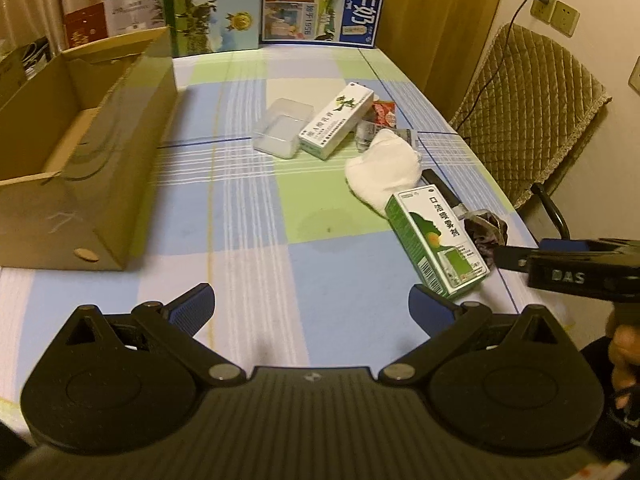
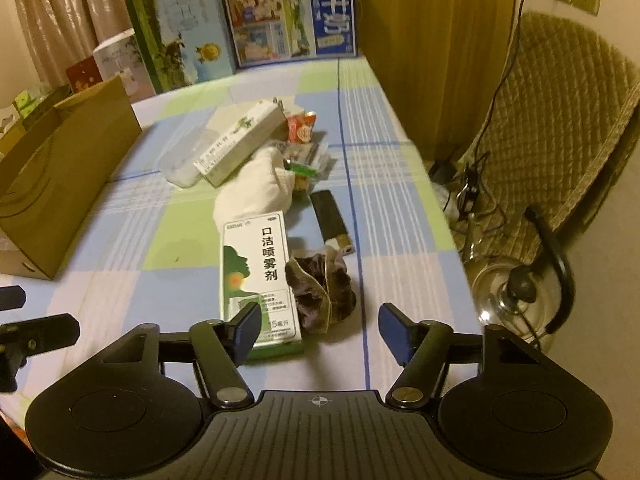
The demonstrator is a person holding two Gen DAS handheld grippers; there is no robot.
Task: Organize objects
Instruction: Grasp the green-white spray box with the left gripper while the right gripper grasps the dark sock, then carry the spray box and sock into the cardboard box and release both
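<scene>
A green-and-white spray box (image 2: 256, 276) lies flat near the table's front, with a dark crumpled scrunchie (image 2: 320, 292) touching its right side. My right gripper (image 2: 320, 326) hovers just before both, jaws apart, pads pressing on nothing. Behind them lie a white sock (image 2: 256, 188), a black lighter (image 2: 330, 220), a long white box (image 2: 240, 140), a clear plastic case (image 2: 184, 164) and a red packet (image 2: 302, 128). My left gripper (image 1: 312, 308) stands open over bare cloth, left of the spray box (image 1: 436, 240). An open cardboard box (image 1: 80, 132) sits at the left.
Checked tablecloth (image 1: 248, 208) covers the table. Milk cartons and printed boxes (image 1: 320, 0) stand along the back edge. A quilted chair (image 2: 560, 120), cables and a kettle (image 2: 516, 292) are beyond the table's right edge. A person's hand (image 1: 624, 352) holds the right gripper.
</scene>
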